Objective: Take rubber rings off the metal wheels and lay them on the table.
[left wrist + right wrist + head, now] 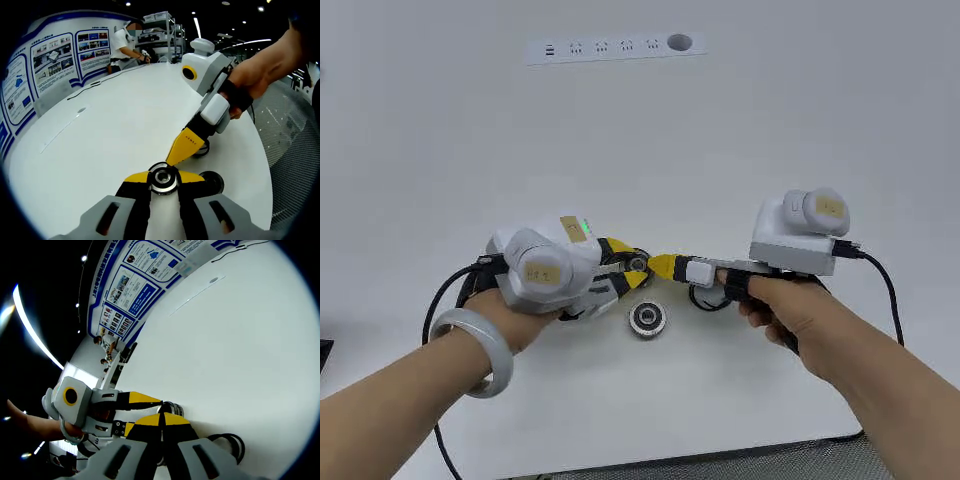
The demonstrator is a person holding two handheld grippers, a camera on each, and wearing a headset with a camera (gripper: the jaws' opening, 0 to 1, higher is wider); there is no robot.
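Observation:
My left gripper is shut on a small metal wheel, held just above the white table. The right gripper has its yellow jaws pressed together, and their tips touch that wheel's upper rim. I cannot tell whether they pinch its rubber. In the left gripper view the right gripper comes in from the right. A second wheel with a black ring lies on the table below them. A loose black rubber ring lies under the right gripper.
A white power strip lies at the far side of the table. A thin cable runs across the far tabletop. A person stands beyond the table near shelving. The table's near edge is close to my arms.

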